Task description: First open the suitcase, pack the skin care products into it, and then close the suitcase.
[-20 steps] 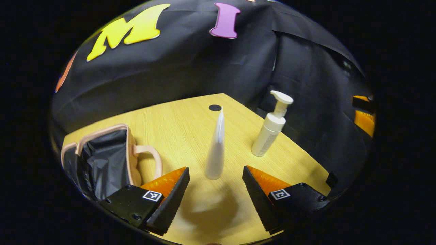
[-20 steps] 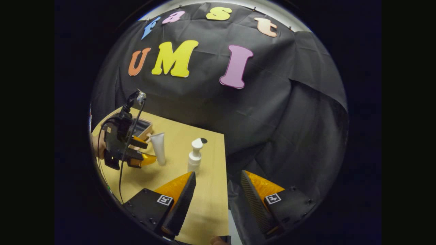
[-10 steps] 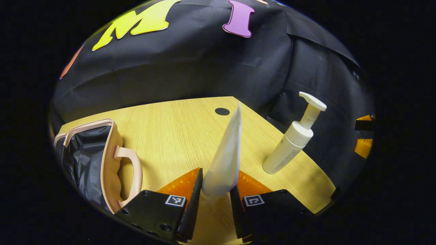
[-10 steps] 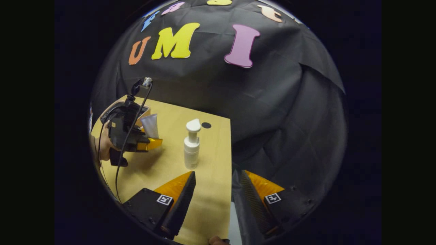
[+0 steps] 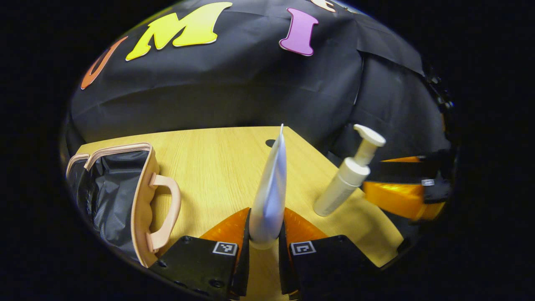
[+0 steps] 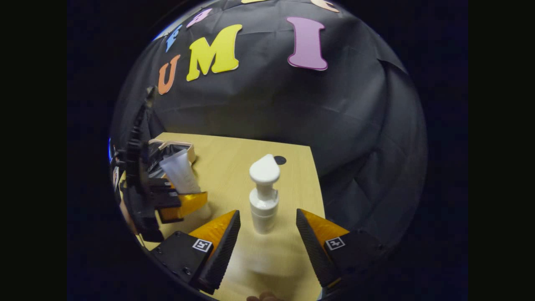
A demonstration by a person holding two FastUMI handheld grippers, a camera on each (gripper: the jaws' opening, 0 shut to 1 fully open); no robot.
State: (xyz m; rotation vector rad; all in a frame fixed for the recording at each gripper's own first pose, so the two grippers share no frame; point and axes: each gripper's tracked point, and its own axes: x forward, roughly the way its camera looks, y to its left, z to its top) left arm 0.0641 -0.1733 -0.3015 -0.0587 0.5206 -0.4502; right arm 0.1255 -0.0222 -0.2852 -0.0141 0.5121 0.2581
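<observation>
In the left gripper view my left gripper (image 5: pixel 264 242) is shut on a white squeeze tube (image 5: pixel 269 196), which stands upright between the fingers. A white pump bottle (image 5: pixel 347 179) stands to its right on the wooden table (image 5: pixel 209 167). The peach suitcase (image 5: pixel 142 196) lies open at the left, its black lining showing and its handle facing me. In the right gripper view my right gripper (image 6: pixel 265 234) is open, its fingers either side of the pump bottle (image 6: pixel 263 196) without touching it. The left gripper (image 6: pixel 184 202) with the tube (image 6: pixel 179 173) appears at the left there.
A round black hole (image 6: pixel 280 159) marks the table near its far corner. The table's right edge (image 6: pixel 319 196) runs close beside the pump bottle, with black cloth beyond. My right gripper (image 5: pixel 401 192) appears behind the bottle in the left gripper view.
My left gripper closed on the tube and now holds it upright. My right gripper moved forward and left until the pump bottle stands between its open fingers.
</observation>
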